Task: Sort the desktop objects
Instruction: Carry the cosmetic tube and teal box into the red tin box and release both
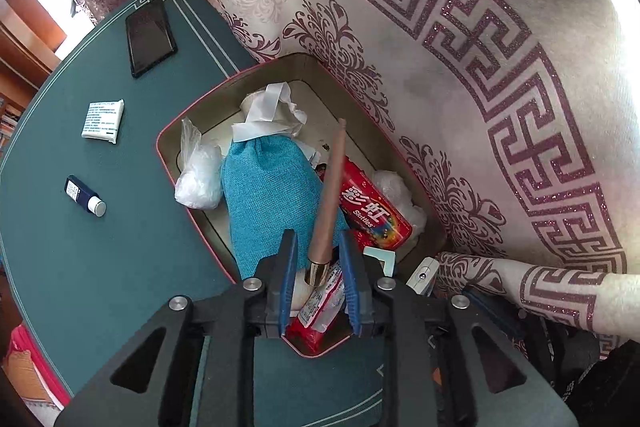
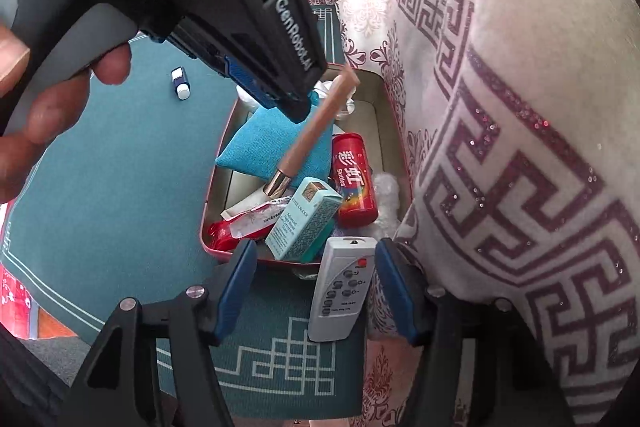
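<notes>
A red-rimmed storage box (image 1: 192, 115) (image 2: 208, 223) on the green table mat holds a blue fabric pouch (image 1: 268, 195) (image 2: 256, 147), a red Skittles can (image 1: 372, 207) (image 2: 354, 183), tissue and a teal carton (image 2: 304, 223). My left gripper (image 1: 318, 251) hovers over the box, jaws slightly apart around a brown pen (image 1: 330, 195) (image 2: 316, 123) that lies slanted in the box; contact is unclear. My right gripper (image 2: 316, 267) is open, with a white remote (image 2: 340, 287) between its fingers near the right one, at the box's near edge.
On the mat left of the box lie a black phone (image 1: 150, 37), a white packet (image 1: 103, 120) and a small dark-blue bottle (image 1: 85, 195) (image 2: 180, 83). A patterned curtain (image 1: 480, 67) (image 2: 520, 147) hangs close behind the box.
</notes>
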Available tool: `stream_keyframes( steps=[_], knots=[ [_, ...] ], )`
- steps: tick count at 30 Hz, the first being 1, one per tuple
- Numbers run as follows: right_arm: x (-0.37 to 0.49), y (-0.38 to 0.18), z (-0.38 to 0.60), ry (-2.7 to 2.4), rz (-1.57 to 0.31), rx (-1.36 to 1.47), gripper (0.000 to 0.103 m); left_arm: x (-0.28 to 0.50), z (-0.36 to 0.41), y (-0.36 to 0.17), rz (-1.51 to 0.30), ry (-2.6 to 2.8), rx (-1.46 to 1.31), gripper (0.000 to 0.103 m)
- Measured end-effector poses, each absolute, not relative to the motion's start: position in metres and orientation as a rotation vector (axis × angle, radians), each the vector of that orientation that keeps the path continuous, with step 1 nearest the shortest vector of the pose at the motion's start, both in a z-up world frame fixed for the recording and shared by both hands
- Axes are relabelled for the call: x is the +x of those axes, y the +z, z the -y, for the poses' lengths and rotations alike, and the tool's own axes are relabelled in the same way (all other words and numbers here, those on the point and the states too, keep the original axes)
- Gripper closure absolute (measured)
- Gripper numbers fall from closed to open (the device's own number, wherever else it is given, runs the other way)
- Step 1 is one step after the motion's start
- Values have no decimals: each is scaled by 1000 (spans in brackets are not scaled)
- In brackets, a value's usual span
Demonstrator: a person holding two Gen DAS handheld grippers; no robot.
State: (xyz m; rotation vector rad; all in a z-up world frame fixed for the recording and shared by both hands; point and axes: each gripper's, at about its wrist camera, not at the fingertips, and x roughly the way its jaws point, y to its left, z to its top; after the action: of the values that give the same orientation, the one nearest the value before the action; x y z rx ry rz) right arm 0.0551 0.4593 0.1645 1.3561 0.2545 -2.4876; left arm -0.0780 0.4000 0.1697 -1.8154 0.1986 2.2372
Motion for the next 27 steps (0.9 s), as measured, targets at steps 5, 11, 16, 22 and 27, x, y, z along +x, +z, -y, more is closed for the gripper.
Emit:
stream_keyframes(
  steps=[5,11,16,22,27],
  knots=[
    [55,166,-459,-2462,-273,1324,36,-83,-393,177,-206,2286,-1822,63],
    [55,169,-458,-2470,-299,1286,34,-88,-381,182,-197,2319,-1823,63],
    [46,168,-454,-2478,-285,1286,33,-91,-371,181,-189,2331,-1841,63],
    [40,167,-444,-2476,-291,1284,26,-94,-347,184,-136,2389,-1827,54],
    [32,166,-434,-2475,-314,1301,24,-93,-317,188,-105,2464,-1816,50]
  ],
)
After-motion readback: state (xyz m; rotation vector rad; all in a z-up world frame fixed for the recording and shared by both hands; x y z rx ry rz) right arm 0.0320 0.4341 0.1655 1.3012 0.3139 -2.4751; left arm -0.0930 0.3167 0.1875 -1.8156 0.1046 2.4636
